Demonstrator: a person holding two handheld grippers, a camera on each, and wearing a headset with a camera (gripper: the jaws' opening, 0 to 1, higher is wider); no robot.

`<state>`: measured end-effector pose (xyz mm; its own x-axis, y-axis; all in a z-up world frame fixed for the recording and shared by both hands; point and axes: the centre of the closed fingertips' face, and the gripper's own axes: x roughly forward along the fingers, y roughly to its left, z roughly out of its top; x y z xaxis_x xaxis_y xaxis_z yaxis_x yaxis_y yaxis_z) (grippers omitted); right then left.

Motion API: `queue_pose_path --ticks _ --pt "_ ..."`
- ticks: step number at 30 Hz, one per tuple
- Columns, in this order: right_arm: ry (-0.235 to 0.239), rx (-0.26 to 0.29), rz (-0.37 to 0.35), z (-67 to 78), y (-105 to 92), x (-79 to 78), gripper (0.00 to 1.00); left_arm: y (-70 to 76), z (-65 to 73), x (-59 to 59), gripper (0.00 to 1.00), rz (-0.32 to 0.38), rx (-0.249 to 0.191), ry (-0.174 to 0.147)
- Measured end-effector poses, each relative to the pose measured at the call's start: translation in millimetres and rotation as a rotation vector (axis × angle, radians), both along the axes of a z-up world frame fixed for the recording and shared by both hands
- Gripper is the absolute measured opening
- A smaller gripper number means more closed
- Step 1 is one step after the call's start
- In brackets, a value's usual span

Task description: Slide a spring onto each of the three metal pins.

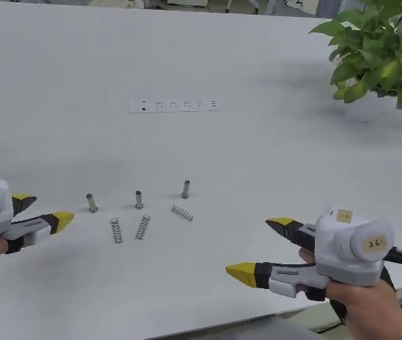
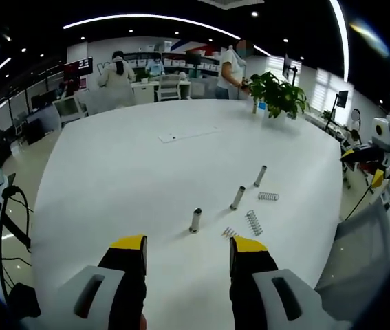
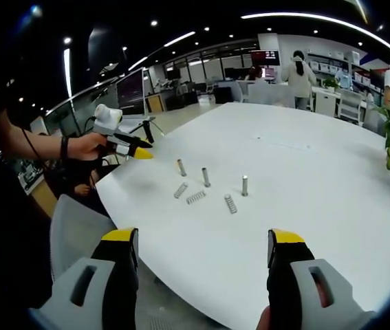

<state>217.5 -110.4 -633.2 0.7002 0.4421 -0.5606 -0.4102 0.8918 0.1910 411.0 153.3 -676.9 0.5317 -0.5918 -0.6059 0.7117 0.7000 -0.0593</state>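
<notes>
Hovering right gripper [image 1: 260, 248]: yellow-tipped jaws spread, empty, at the near edge.
Left gripper [image 1: 43, 210]: jaws apart, empty, at the left.
Springs [image 1: 142, 227]: three thin wire coils lying loose on the white table [image 1: 271, 149].
Pins [image 1: 138, 199]: three short metal cylinders, upright, bare, just behind.
Power strip [image 1: 174, 105]: flat, white, farther back.
Plant [image 1: 381, 46]: leafy, far right.

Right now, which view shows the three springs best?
The head view: the springs lie apart near the pins, seen from above and unblocked. The left gripper view shows two clearly; the third sits just above a jaw tip, hard to make out. The right gripper view shows all three, but small.
</notes>
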Motion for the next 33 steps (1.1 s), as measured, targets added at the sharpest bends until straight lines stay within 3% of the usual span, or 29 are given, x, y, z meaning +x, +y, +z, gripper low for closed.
queue_pose_path --ticks 10,19,33 --pt "0.004 -0.005 0.023 -3.2 8.6 3.4 0.77 13.1 7.7 -19.2 0.48 0.015 -0.025 -0.015" --pt "0.005 -0.001 0.033 -4.6 12.5 7.0 0.77 23.3 10.2 -40.3 0.55 0.039 -0.063 -0.004" --pt "0.007 0.008 0.031 -8.2 14.0 11.7 0.77 28.7 9.5 -52.3 0.57 0.056 -0.067 0.006"
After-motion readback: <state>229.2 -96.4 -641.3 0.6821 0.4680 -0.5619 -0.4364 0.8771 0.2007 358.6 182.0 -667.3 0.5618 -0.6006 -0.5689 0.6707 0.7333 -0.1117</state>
